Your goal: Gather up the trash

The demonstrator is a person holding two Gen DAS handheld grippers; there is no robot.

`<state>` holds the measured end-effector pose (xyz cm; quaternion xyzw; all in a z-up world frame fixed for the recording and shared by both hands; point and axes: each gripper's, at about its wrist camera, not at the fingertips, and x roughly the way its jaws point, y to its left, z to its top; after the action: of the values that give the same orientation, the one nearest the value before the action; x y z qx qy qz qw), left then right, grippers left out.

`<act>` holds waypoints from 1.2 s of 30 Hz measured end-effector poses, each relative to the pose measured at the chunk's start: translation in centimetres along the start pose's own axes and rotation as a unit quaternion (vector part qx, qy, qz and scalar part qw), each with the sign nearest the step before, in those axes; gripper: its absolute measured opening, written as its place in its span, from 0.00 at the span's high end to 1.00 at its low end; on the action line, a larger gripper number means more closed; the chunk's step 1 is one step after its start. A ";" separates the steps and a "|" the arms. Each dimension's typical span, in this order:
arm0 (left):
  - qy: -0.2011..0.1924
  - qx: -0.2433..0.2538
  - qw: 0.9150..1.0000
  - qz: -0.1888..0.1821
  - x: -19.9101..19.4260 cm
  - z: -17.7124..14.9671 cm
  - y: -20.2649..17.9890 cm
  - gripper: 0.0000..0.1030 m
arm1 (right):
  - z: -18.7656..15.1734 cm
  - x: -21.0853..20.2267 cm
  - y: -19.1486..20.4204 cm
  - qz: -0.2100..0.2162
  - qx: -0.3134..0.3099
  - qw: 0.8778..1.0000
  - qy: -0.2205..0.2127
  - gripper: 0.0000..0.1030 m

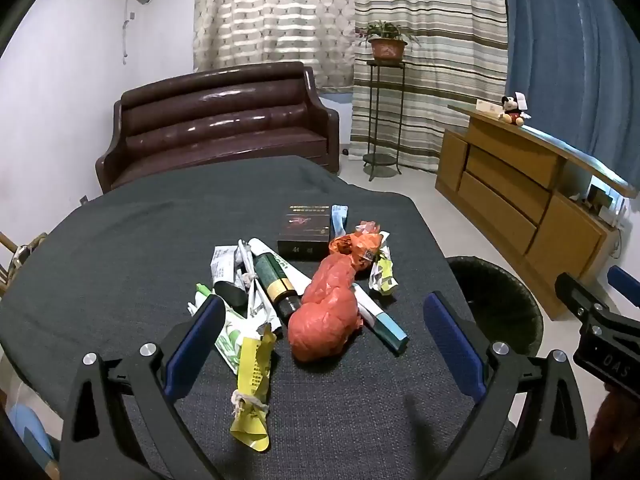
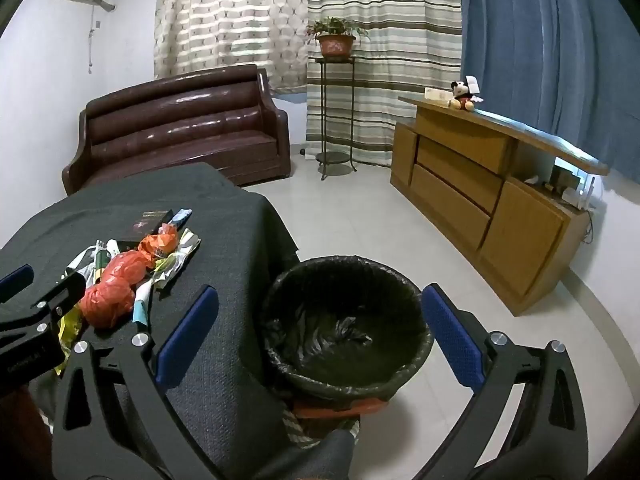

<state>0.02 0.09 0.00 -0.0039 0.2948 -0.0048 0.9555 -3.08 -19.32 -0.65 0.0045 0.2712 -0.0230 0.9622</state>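
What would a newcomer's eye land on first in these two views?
The crumpled red plastic bag in the middle of the litter pile on the dark tablecloth. Next, the black-lined trash bin on the floor beside the table, empty so far, framed by the right gripper and its open blue fingers.

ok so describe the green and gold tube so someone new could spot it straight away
On the dark-clothed table, look in the trash pile just left of the crumpled red plastic bag. The green and gold tube lies there, the only dark green cylinder with a gold band.
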 end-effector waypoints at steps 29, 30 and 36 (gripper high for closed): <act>0.005 0.009 1.000 0.010 0.7 -0.4 0.0 0.06 | -0.7 0.5 0.4 0.005 0.007 1.000 0.008 0.04; 0.005 0.009 1.000 0.011 0.7 -0.5 0.1 0.06 | -0.6 0.4 0.3 0.005 0.007 1.000 0.009 0.04; 0.008 0.008 1.000 0.011 1.0 -0.6 0.0 0.06 | -0.6 0.5 0.4 0.005 0.008 1.000 0.010 0.04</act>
<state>0.47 0.11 -1.05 0.0074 0.3026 0.0035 0.9531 -2.96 -18.97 -1.44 0.0139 0.2808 -0.0200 0.9594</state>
